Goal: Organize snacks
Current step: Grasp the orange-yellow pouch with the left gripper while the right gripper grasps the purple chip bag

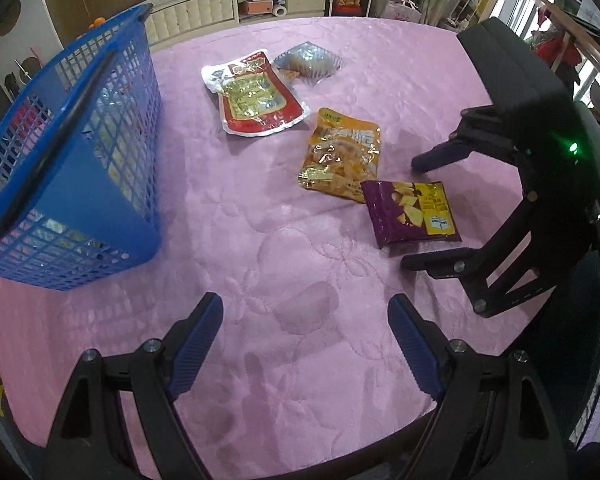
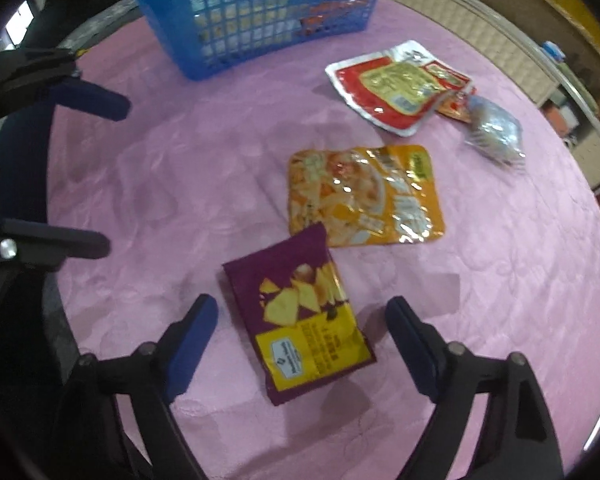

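Now the purple packet (image 2: 300,324) is framed by the spread right gripper (image 2: 302,312).
Left gripper (image 1: 305,310) is held apart over the pink cloth (image 1: 284,248).

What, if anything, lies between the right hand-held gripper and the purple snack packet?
Nothing visible does. The right hand-held gripper is open, and the purple snack packet lies flat on the pink tablecloth between its fingers. The orange packet lies beyond it, under the purple packet's far corner.
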### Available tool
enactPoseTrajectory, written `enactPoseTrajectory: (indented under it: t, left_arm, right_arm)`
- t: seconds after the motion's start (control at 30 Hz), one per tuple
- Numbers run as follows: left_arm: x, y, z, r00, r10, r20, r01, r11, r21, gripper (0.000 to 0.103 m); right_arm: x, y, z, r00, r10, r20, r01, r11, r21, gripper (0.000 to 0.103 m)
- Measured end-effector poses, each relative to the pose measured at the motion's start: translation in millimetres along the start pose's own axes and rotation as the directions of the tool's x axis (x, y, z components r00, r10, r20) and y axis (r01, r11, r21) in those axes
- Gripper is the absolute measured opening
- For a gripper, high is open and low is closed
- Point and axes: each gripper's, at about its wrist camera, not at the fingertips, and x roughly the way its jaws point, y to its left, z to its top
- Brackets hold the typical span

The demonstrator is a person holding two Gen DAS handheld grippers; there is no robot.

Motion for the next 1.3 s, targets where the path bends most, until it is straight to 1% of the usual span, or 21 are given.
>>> enactPoseTrajectory:
  t: [0.1, 0.13, 0.17, 0.37, 0.53, 0.67, 0.73, 0.87, 1.0, 1.07, 1.1, 1.2, 1.3]
  left_arm:
    - [4, 0, 4, 1.0, 0.001, 0.014, -0.001, 1.0, -0.003, 0.083]
    - [5, 0, 5, 1.0, 0.003, 0.025, -0.003, 1.0, -0.003, 0.083]
    - [4, 0, 6, 1.0, 0.002, 0.03, -0.002, 1.0, -0.001, 0.083]
    - [12, 2, 16, 1.0, -0.016, 0.025, 0.016, 1.0, 0.001, 0.083]
    - [17, -1, 31, 0.999, -0.03, 0.03, 0.029, 0.999, 0.041, 0.083]
    - [27, -8, 50, 0.999, -0.031, 0.019, 0.029, 0.995, 0.094, 0.083]
    - [33, -10, 62, 0.999, -0.039, 0.016, 0.037, 0.993, 0.11, 0.083]
    - [49, -15, 81, 0.999, -0.05, -0.015, 0.051, 0.99, 0.132, 0.083]
    - [67, -25, 99, 0.999, -0.024, -0.029, 0.029, 0.983, 0.181, 0.083]
    - [78, -27, 109, 0.999, -0.011, -0.03, 0.016, 0.983, 0.183, 0.083]
    - [83, -28, 113, 0.999, -0.011, -0.04, 0.018, 0.982, 0.187, 0.083]
    - [95, -32, 121, 0.997, -0.026, -0.07, 0.039, 0.978, 0.203, 0.083]
    - [100, -31, 128, 0.996, -0.028, -0.088, 0.044, 0.982, 0.186, 0.083]
  right_arm:
    - [-2, 2, 0, 1.0, 0.008, 0.019, -0.008, 1.0, -0.029, 0.074]
    - [-5, 3, 1, 0.999, 0.008, 0.031, -0.007, 0.999, -0.036, 0.06]
    - [-7, 4, 2, 0.999, 0.006, 0.039, -0.005, 0.999, -0.036, 0.055]
    - [-14, 6, -9, 0.998, -0.029, 0.05, 0.029, 0.999, 0.018, 0.054]
    - [-31, -7, -25, 0.993, -0.057, 0.103, 0.043, 0.99, 0.133, 0.054]
    - [-41, -24, -39, 0.99, -0.1, 0.104, 0.075, 0.972, 0.221, 0.054]
    - [-47, -34, -44, 0.987, -0.114, 0.114, 0.08, 0.959, 0.27, 0.055]
    - [-53, -46, -55, 0.98, -0.136, 0.144, 0.079, 0.935, 0.346, 0.055]
    - [-51, -69, -59, 0.977, -0.167, 0.133, 0.093, 0.893, 0.44, 0.055]
    - [-49, -78, -60, 0.973, -0.198, 0.118, 0.119, 0.87, 0.478, 0.055]
    - [-48, -85, -62, 0.97, -0.216, 0.107, 0.134, 0.851, 0.508, 0.055]
    - [-47, -98, -64, 0.968, -0.22, 0.119, 0.115, 0.814, 0.569, 0.055]
    - [-47, -101, -63, 0.966, -0.221, 0.133, 0.102, 0.801, 0.589, 0.055]
